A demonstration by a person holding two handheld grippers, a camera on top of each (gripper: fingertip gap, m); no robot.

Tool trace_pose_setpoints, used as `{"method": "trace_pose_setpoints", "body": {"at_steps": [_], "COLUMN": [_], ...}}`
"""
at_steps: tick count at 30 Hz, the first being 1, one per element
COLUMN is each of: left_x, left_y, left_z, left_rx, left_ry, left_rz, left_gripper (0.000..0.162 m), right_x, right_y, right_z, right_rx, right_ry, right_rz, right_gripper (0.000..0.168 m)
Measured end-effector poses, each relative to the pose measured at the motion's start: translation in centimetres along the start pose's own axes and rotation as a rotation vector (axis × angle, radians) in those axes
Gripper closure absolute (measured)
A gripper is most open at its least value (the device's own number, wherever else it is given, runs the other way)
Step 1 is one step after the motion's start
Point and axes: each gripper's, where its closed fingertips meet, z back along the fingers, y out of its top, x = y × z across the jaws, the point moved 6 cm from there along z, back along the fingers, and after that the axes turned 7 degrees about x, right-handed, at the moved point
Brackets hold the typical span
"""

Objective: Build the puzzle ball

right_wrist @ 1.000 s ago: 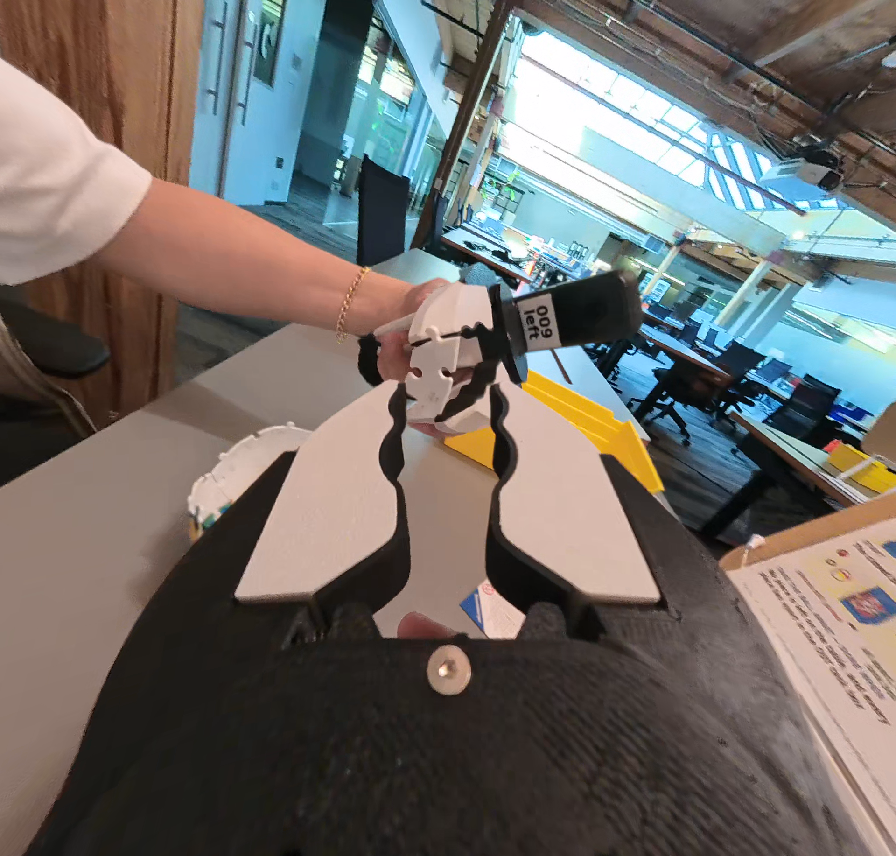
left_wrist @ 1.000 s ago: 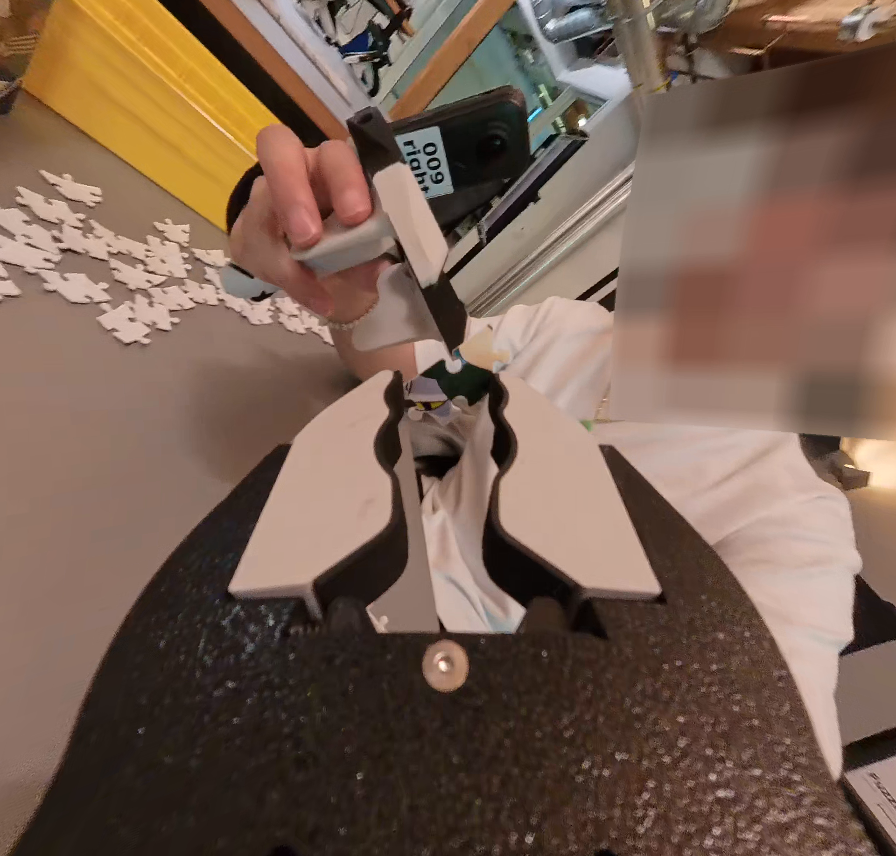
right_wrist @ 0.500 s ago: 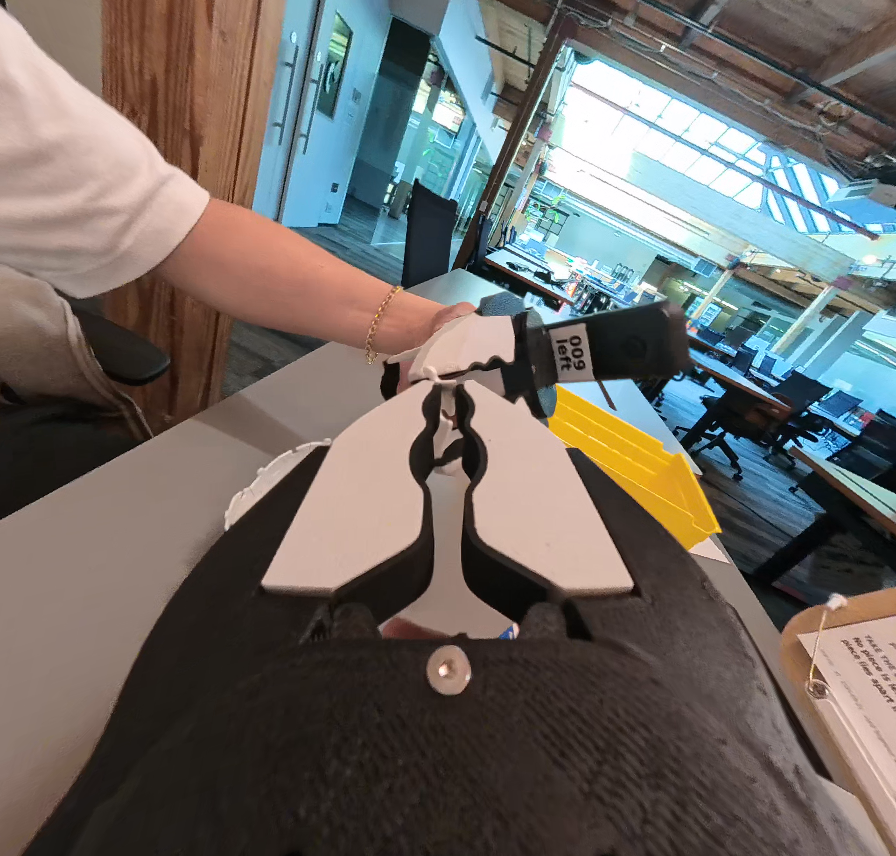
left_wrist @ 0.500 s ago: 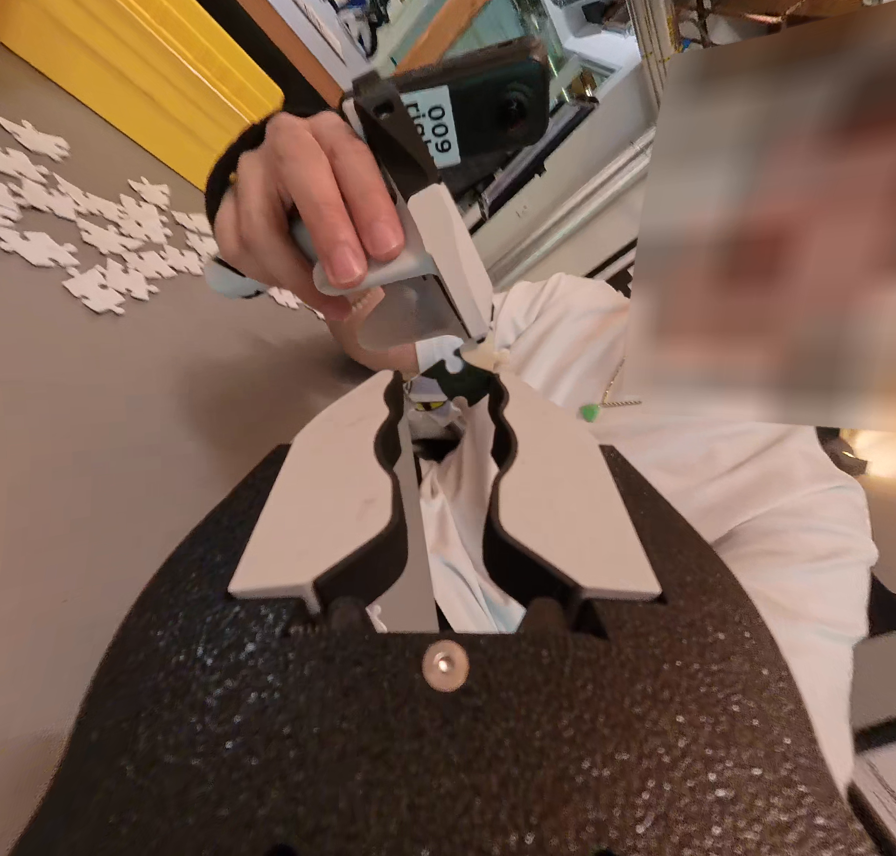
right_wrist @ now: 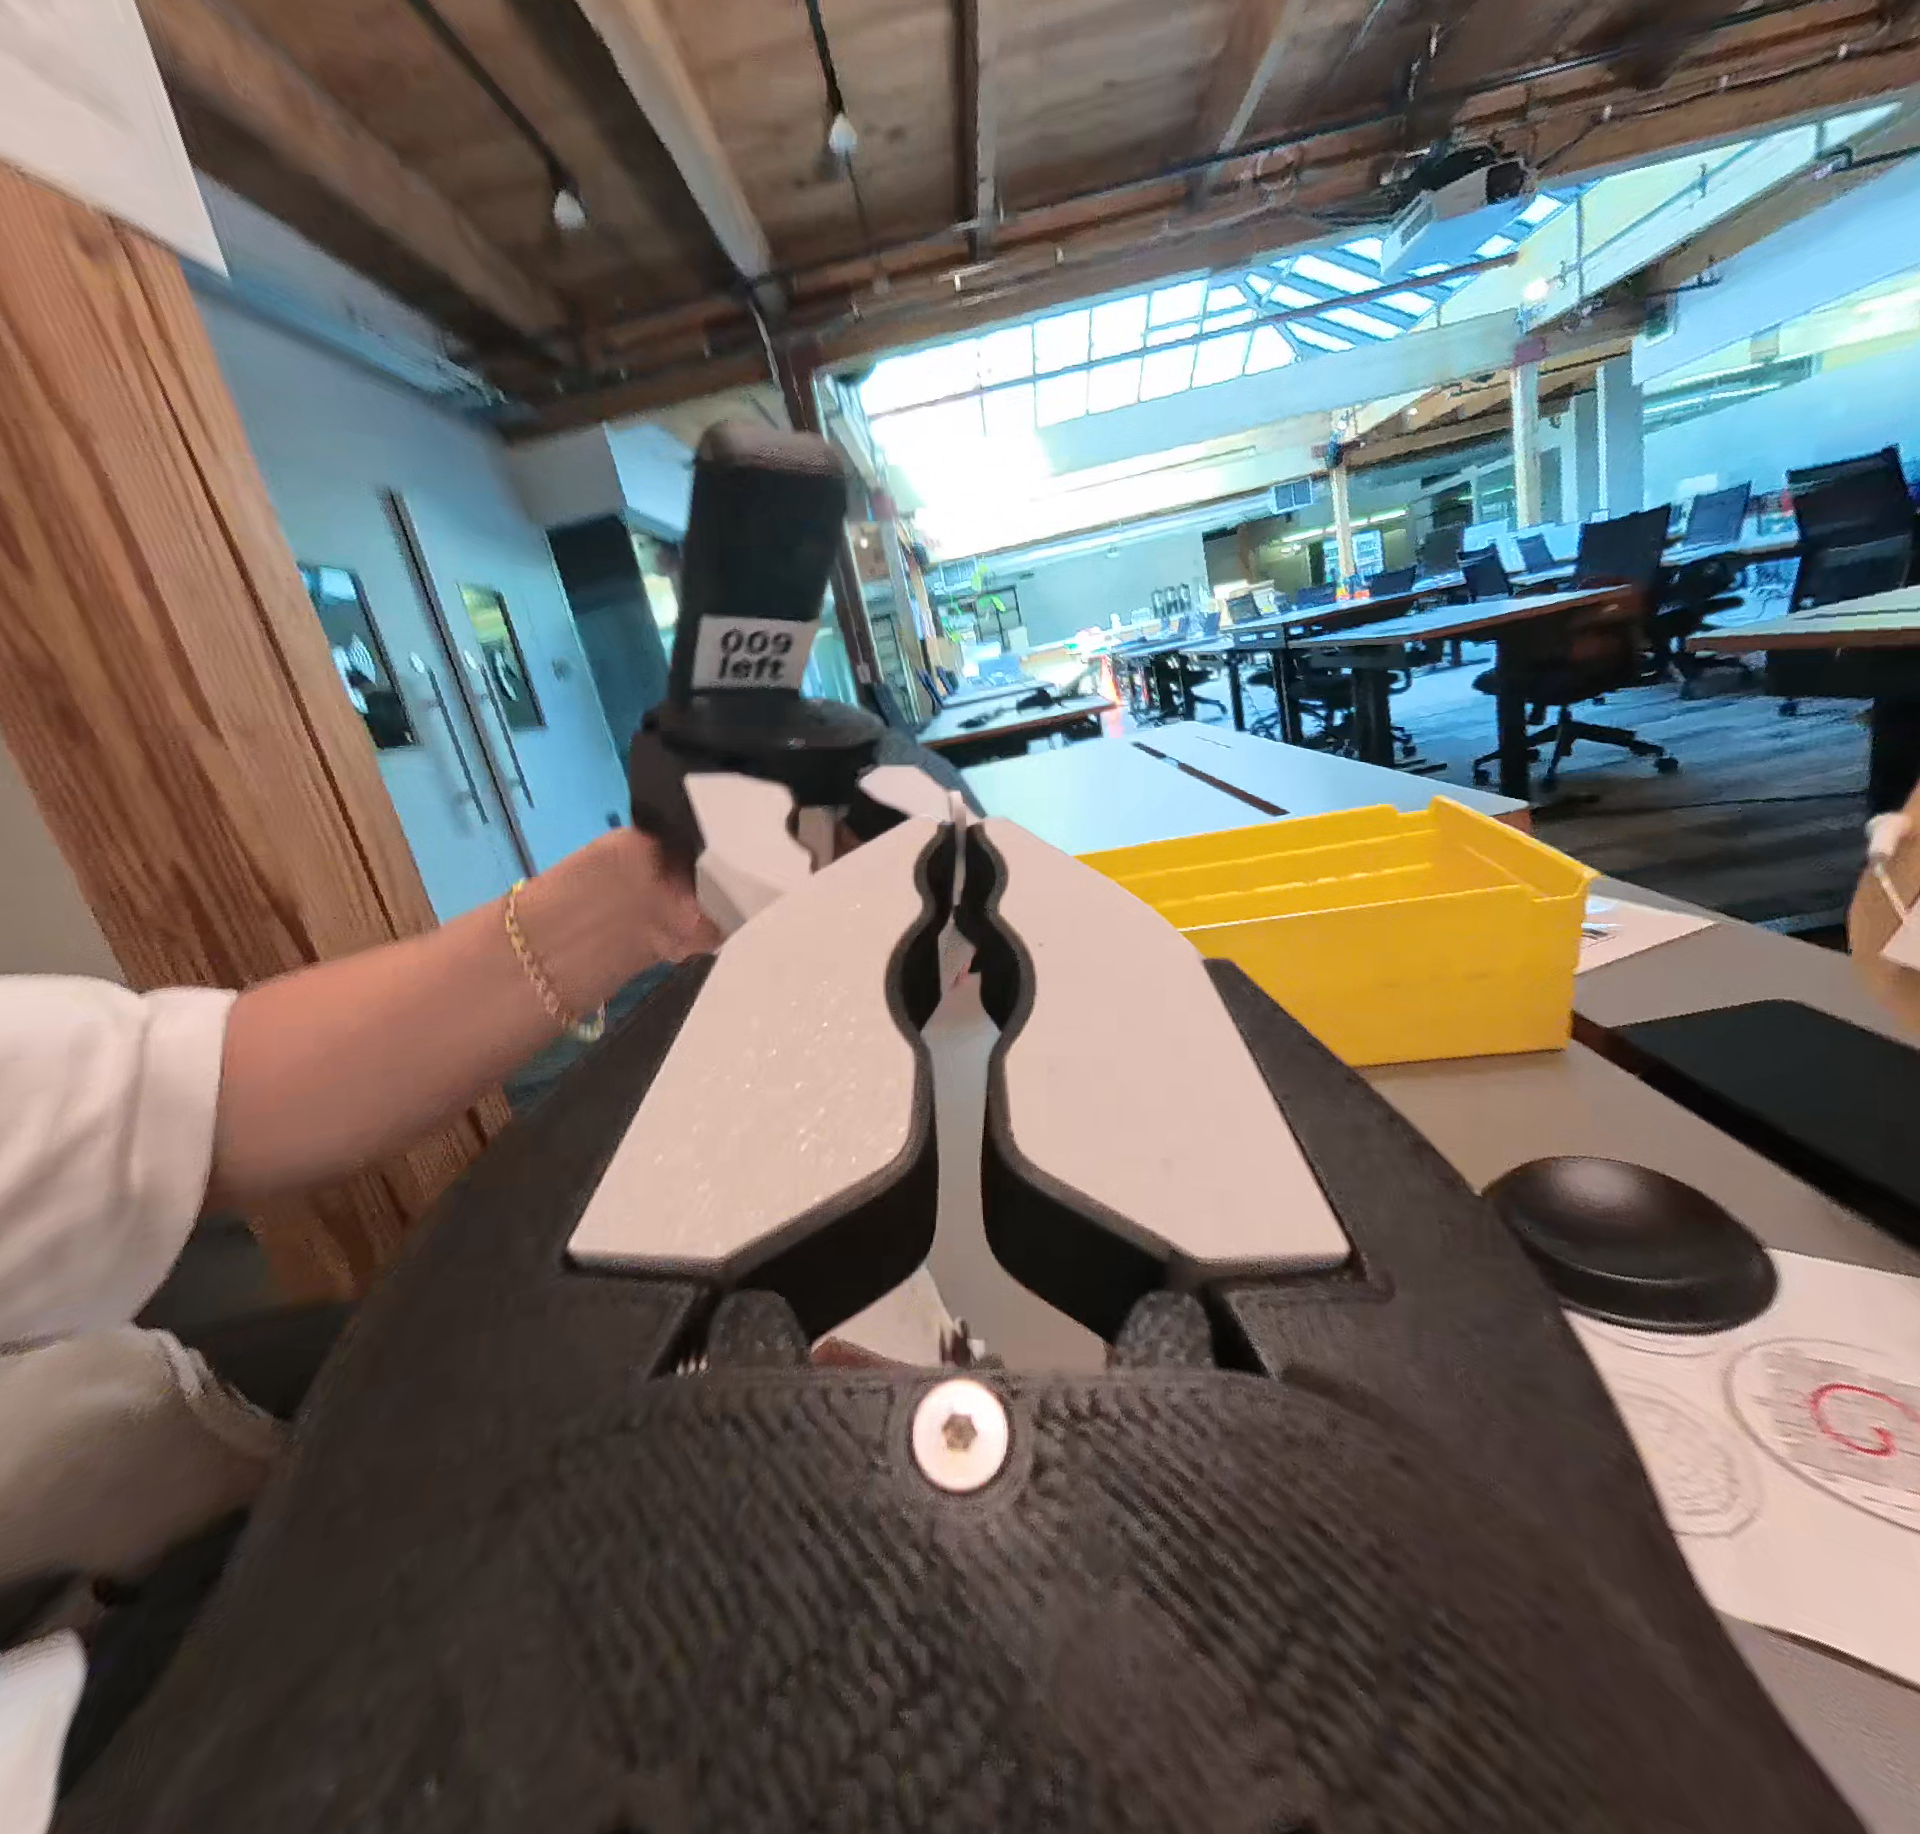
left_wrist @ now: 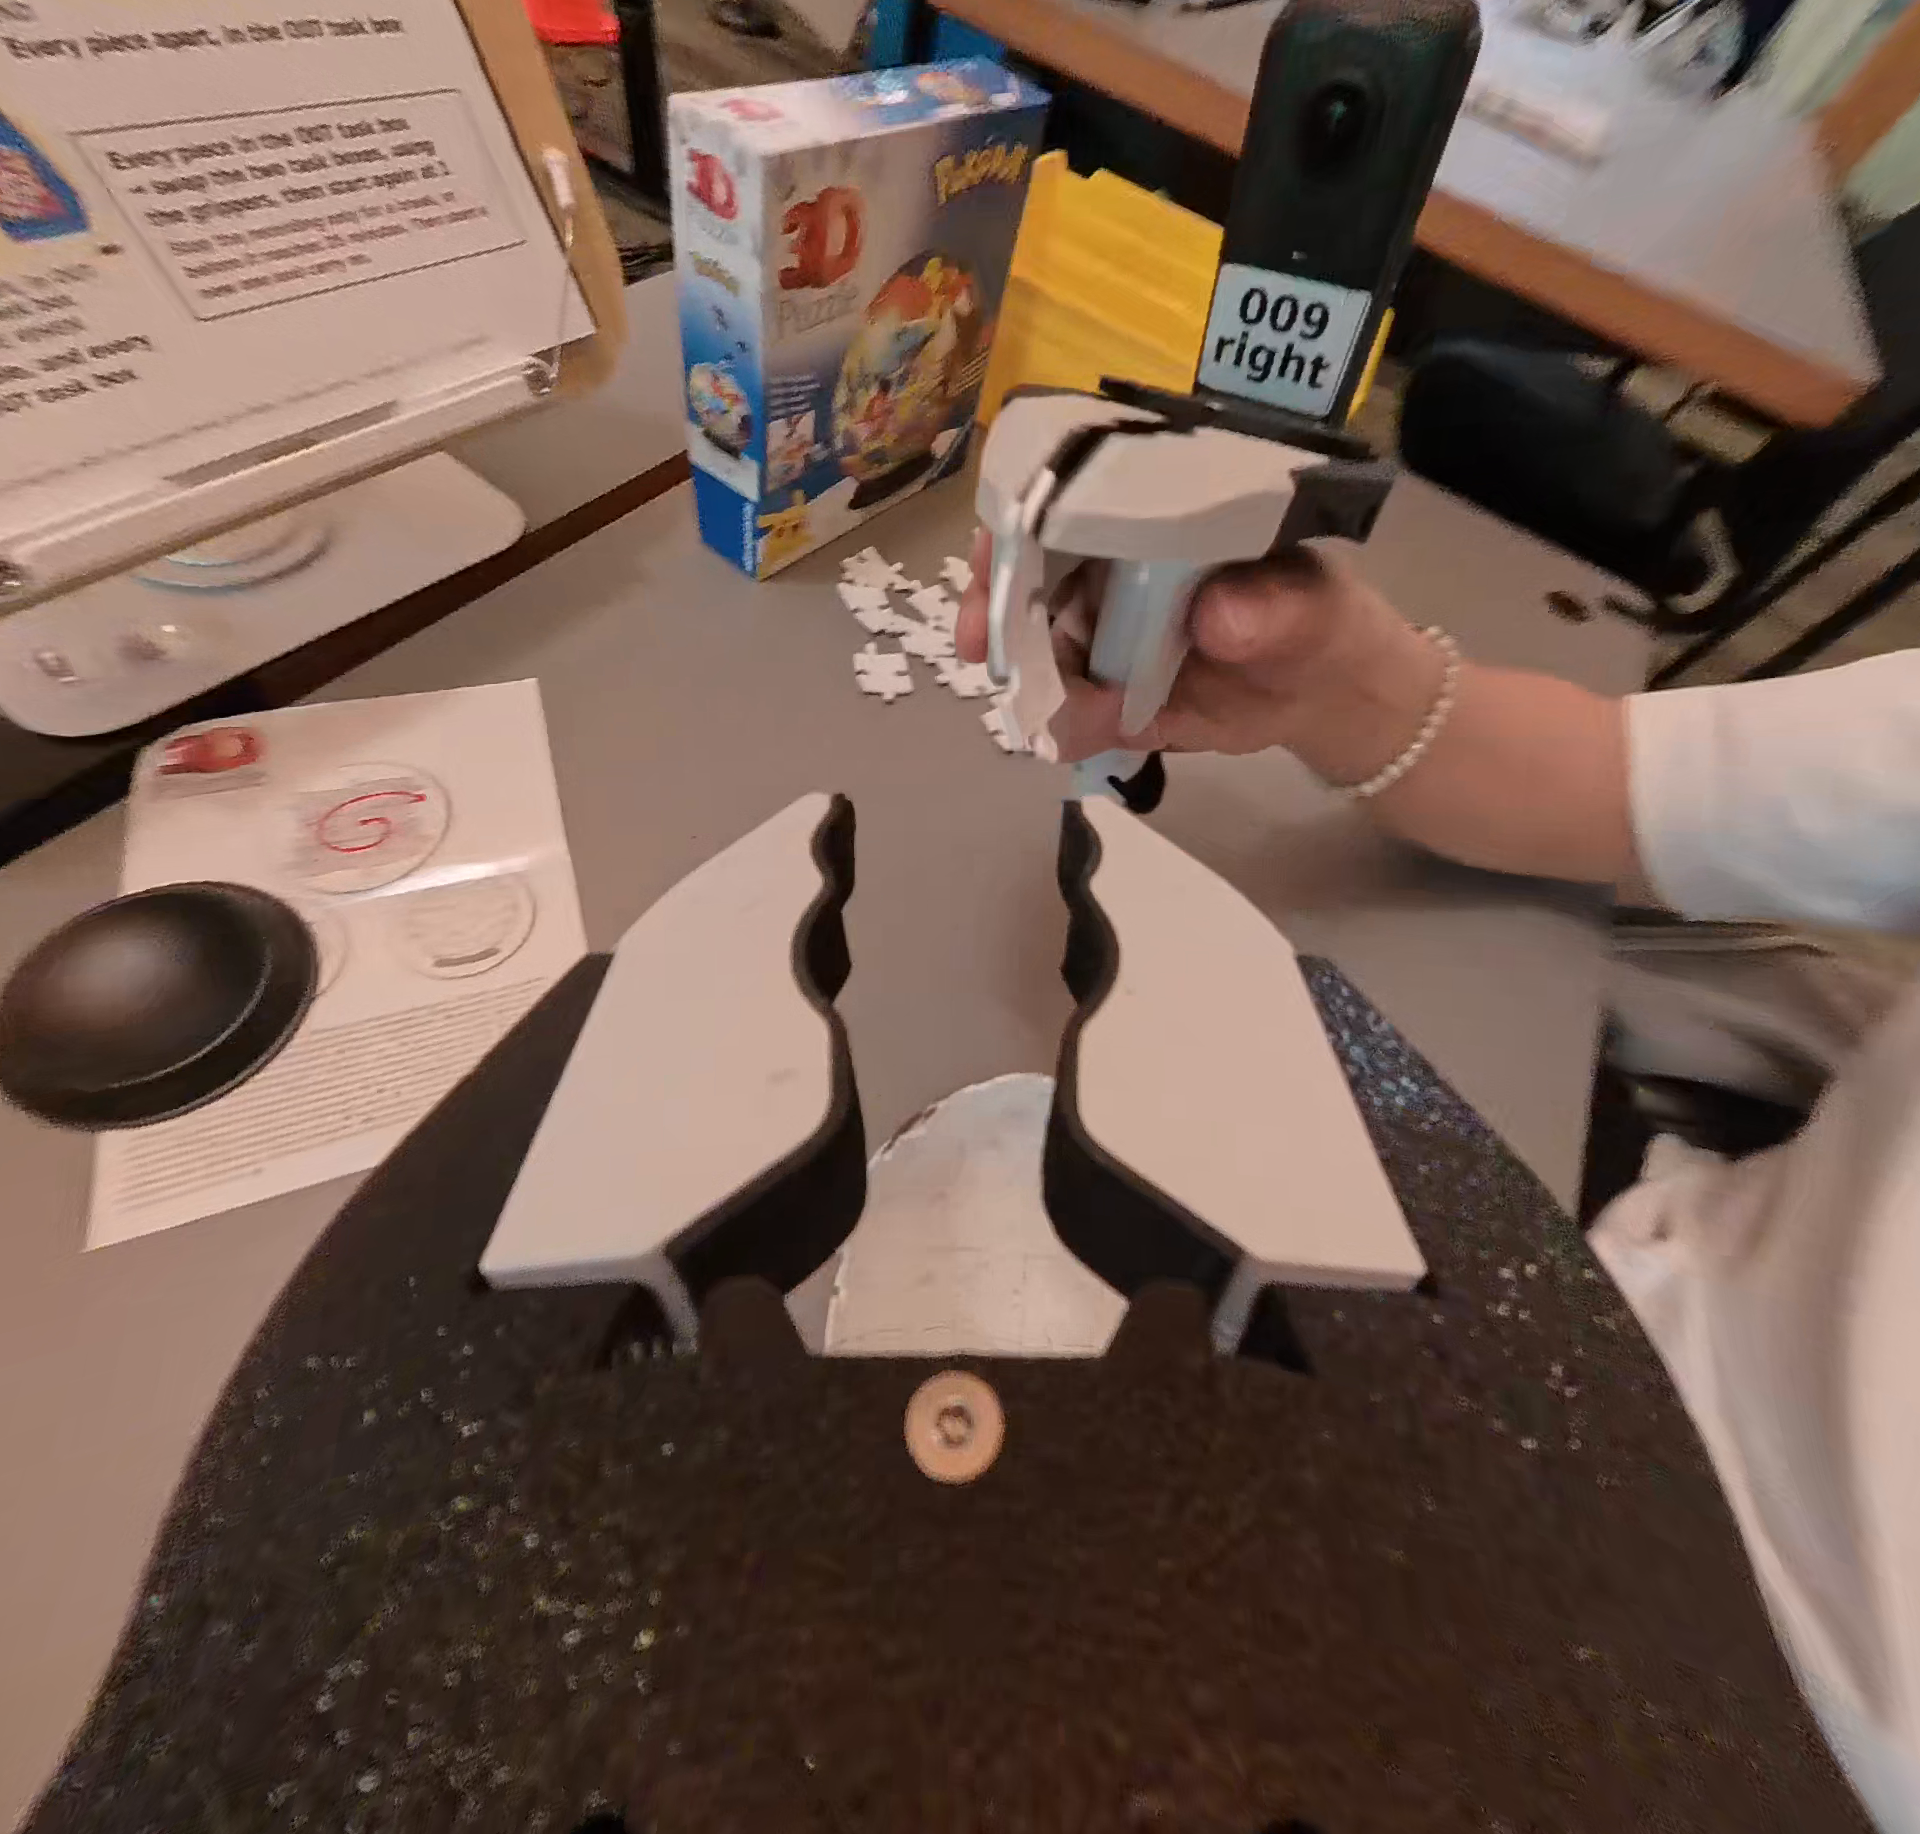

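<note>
Now the left tongs [left_wrist: 951, 818] gape empty, having handed off; the right tongs [right_wrist: 958, 849] pinch the puzzle piece [right_wrist: 954, 885], while the part-built ball [left_wrist: 961, 1202] sits on the surface below.

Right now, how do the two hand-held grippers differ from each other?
The left gripper has its jaws spread wide apart, while the right gripper has its jaws almost together. The left gripper holds nothing between its fingers, whereas the right gripper pinches a thin white puzzle piece, seen edge-on at its tips. Both share pale grey fingers with wavy black inner edges on a black body, and each is held in a person's hand.
</note>
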Motion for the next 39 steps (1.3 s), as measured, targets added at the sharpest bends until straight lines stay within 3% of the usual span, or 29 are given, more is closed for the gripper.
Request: {"method": "trace_pose_setpoints", "body": {"at_steps": [5, 8, 10, 18, 30, 36, 37, 39], "left_x": [1.7, 1.3, 1.1, 1.3, 2.3, 2.1, 1.8, 1.0], "left_y": [0.3, 0.7, 0.6, -1.0, -0.4, -1.0, -0.9, -0.7], "left_z": [-0.8, -0.6, -0.2, 1.7, 4.1, 3.3, 3.2, 3.4], "left_rx": [0.086, 0.108, 0.086, -0.170, 0.020, -0.071, -0.079, -0.099], "left_ry": [-0.022, -0.008, -0.001, 0.094, 0.051, 0.118, 0.158, 0.222], "left_rz": [0.058, 0.119, 0.085, -0.133, -0.049, -0.134, -0.156, -0.173], "left_gripper": [0.132, 0.157, 0.160, 0.160, 0.160, 0.160, 0.160, 0.160], "right_x": [-0.4, -1.1, -1.1, -1.8, -3.1, -2.6, -2.1, -0.1], "right_y": [-0.5, -0.6, -0.7, -3.2, -3.5, -4.0, -3.9, -4.0], "right_z": [-0.3, -0.5, -0.6, -0.7, -1.6, -1.1, -1.0, -0.6], "right_rx": [0.007, -0.011, -0.035, -0.280, -0.244, -0.392, -0.399, -0.450], "right_ry": [0.017, 0.050, 0.041, 0.141, 0.192, 0.187, 0.142, -0.020], "right_rz": [0.025, 0.080, 0.120, 0.249, 0.099, 0.213, 0.252, 0.343], "right_gripper": [0.166, 0.166, 0.166, 0.166, 0.166, 0.166, 0.164, 0.136]}}
